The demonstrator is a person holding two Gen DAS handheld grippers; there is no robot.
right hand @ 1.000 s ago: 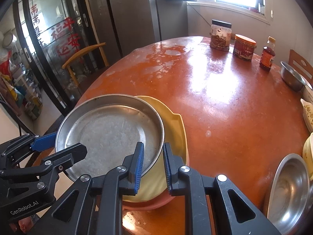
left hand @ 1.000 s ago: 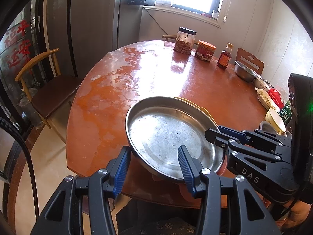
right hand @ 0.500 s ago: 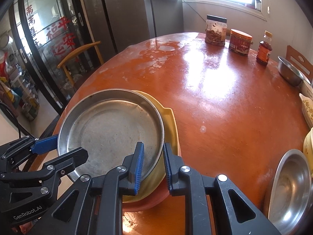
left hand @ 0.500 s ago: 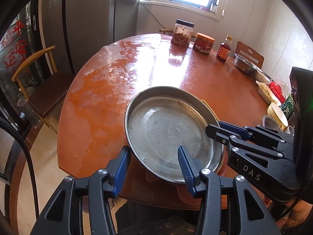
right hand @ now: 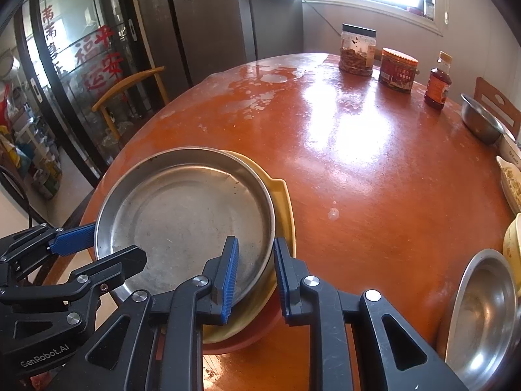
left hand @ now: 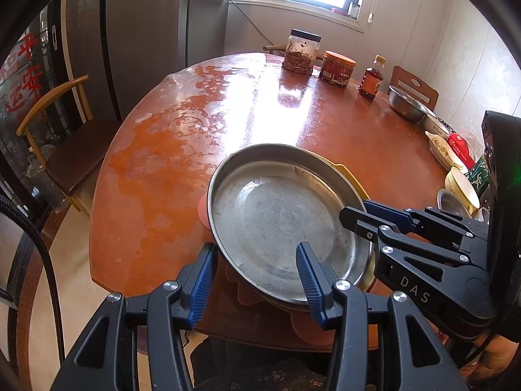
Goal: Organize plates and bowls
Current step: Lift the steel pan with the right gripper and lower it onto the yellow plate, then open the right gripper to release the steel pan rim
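A large steel plate (left hand: 280, 215) lies on a yellow plate (left hand: 353, 179) and a pink dish (left hand: 203, 208) at the near edge of the round red table (left hand: 182, 150). My left gripper (left hand: 255, 268) is open, its fingers astride the steel plate's near rim. In the right wrist view the steel plate (right hand: 189, 215) sits on the yellow plate (right hand: 283, 208). My right gripper (right hand: 255, 268) has its jaws slightly apart around the steel plate's right rim, no longer pinching it.
A steel bowl (right hand: 482, 312) and a yellow bowl (right hand: 511, 241) stand at the right edge. Two jars (right hand: 358, 50), a sauce bottle (right hand: 438, 81) and another steel bowl (right hand: 480, 119) stand at the far side. A wooden chair (left hand: 62, 137) stands to the left.
My right gripper's jaws have parted, letting go of the steel plate's rim. The plate stack has settled lower onto the table. Both grippers have drawn back a little.
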